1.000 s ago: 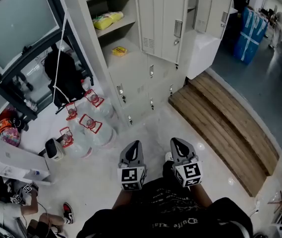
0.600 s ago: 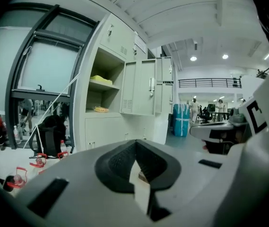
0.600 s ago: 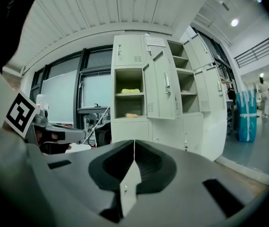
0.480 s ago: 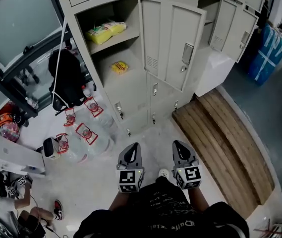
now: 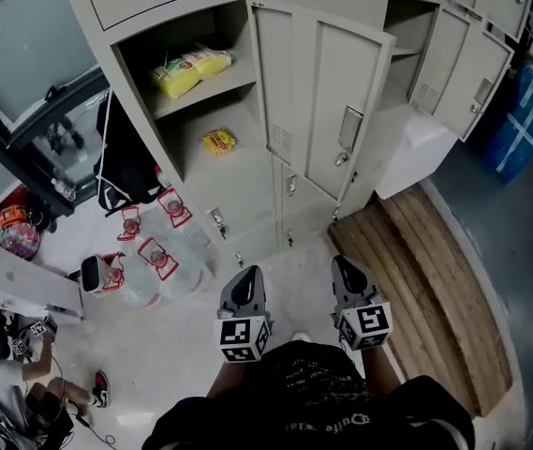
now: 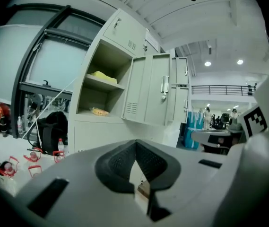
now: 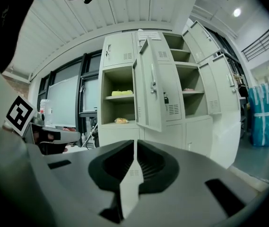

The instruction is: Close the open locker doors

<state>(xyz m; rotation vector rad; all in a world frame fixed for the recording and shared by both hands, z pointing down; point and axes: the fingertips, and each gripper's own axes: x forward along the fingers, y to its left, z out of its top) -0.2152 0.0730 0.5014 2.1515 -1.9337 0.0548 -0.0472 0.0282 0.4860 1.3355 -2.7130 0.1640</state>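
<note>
A tall pale-grey locker door (image 5: 327,92) stands swung outward beside its open compartment (image 5: 200,111); a second door (image 5: 463,64) hangs open further right.

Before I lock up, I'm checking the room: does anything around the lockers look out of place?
Yes. One locker door stands swung wide, exposing shelves with yellow packets. More doors hang open at the far right. Also, water jugs sit clustered on the floor beside the lockers.
</note>
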